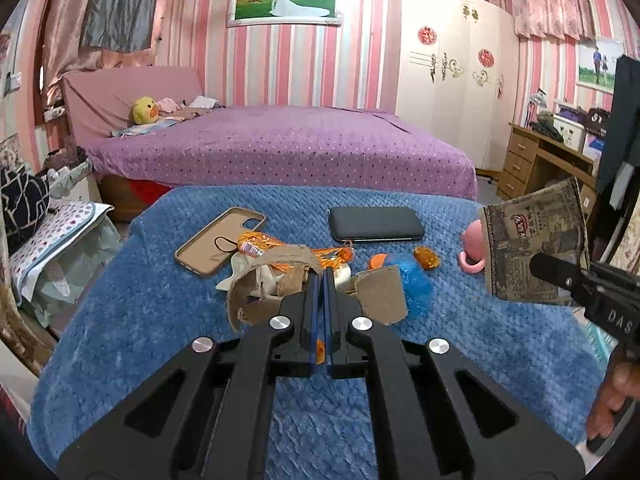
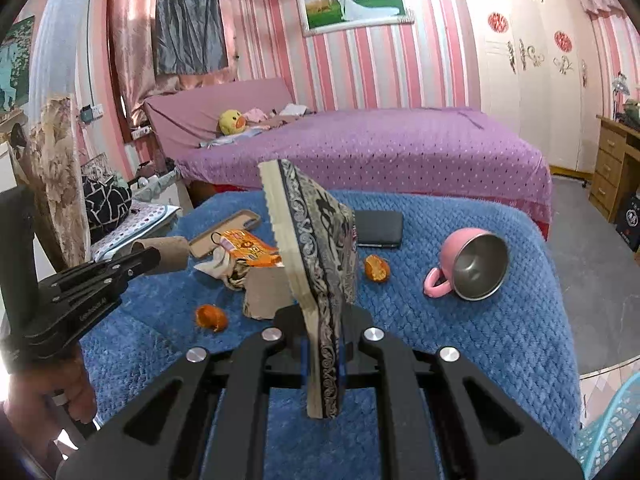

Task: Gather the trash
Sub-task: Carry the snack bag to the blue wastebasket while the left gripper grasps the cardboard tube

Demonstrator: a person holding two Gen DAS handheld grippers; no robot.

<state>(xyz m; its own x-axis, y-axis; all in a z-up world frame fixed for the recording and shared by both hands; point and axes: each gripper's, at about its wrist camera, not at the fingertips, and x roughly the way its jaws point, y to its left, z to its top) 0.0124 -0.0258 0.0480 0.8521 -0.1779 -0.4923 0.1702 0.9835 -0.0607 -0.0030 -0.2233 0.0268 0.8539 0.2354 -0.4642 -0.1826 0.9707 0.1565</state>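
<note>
The left gripper (image 1: 322, 276) is clamped on one cardboard tube (image 1: 276, 264), the right gripper (image 2: 326, 320) pinches one paper bag (image 2: 316, 232), and two orange peels (image 2: 211, 317) lie beyond them.

Left gripper (image 1: 322, 276): jaws closed, pointing slightly down, held by a hand (image 2: 52, 404). Right gripper (image 2: 326, 344): jaws nearly closed, clamping, tilted down; hand (image 1: 614, 400) on its handle.
</note>
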